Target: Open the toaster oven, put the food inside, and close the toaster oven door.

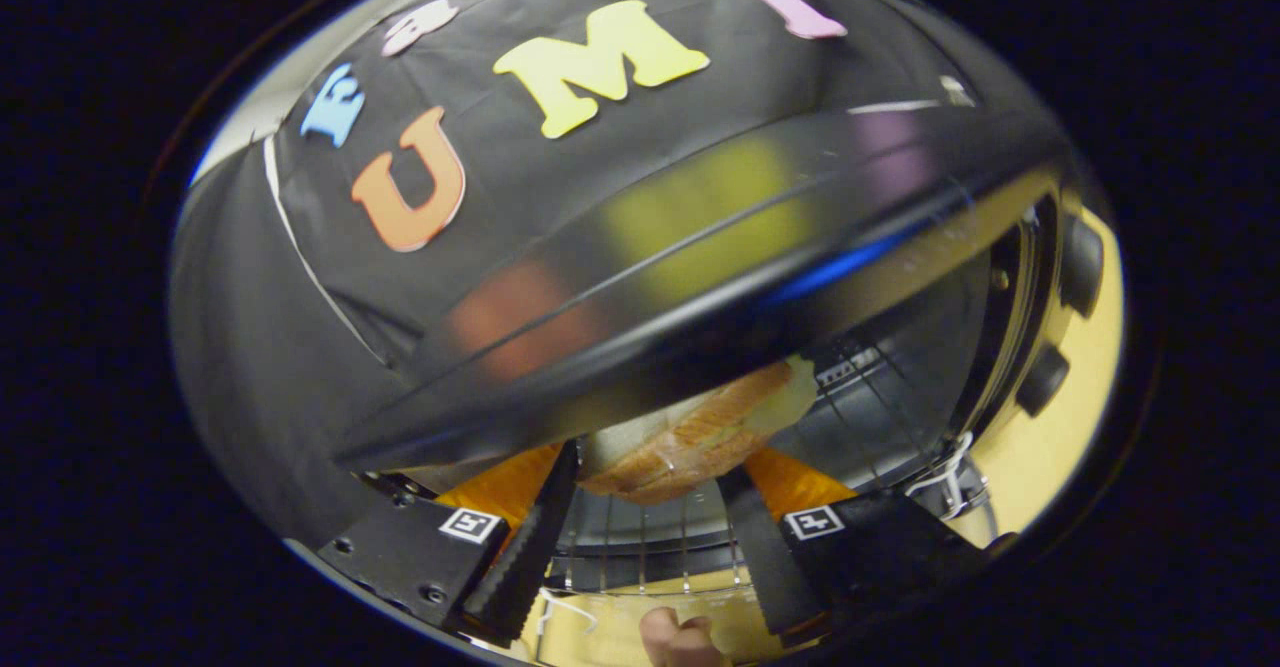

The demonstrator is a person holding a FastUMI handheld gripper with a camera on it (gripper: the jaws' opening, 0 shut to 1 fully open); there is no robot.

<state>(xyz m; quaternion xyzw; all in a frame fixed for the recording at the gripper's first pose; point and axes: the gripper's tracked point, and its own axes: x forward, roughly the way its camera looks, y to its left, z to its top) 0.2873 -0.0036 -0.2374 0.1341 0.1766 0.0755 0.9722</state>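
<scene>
At the very bottom of the frame, slightly right of centre, part of a person's hand (680, 639) shows between the bases of the two fingers. The gripper (650, 467) rises from the lower edge, its two black ribbed fingers (525, 547) angling upward from blocks that each carry a small square black-and-white marker (470, 524). Orange panels sit just behind the fingers on both sides. The jaws are set apart by the width of a piece of bread (700, 437), and the fingertips pinch it from left and right; the tan crust and pale crumb show in the lower middle of the frame, between and just beyond the tips.

Below and behind the bread, a wire rack (640, 537) of thin metal bars curves across the lower centre, and more of the rack runs to the right behind the food, inside the toaster oven (700, 277). The bread sits at the mouth of that opening, above the rack; whether it touches the bars cannot be told.

Above the bread, the oven's dark glossy top edge sweeps as a broad band from the lower left to the upper right of the frame. On the right side of the frame two black knobs (1080, 265) stand on the oven's front panel, one above the other. A pale yellow tabletop (1050, 437) shows at the lower right, beyond the right finger. The black cloth wall fills the upper half.
</scene>
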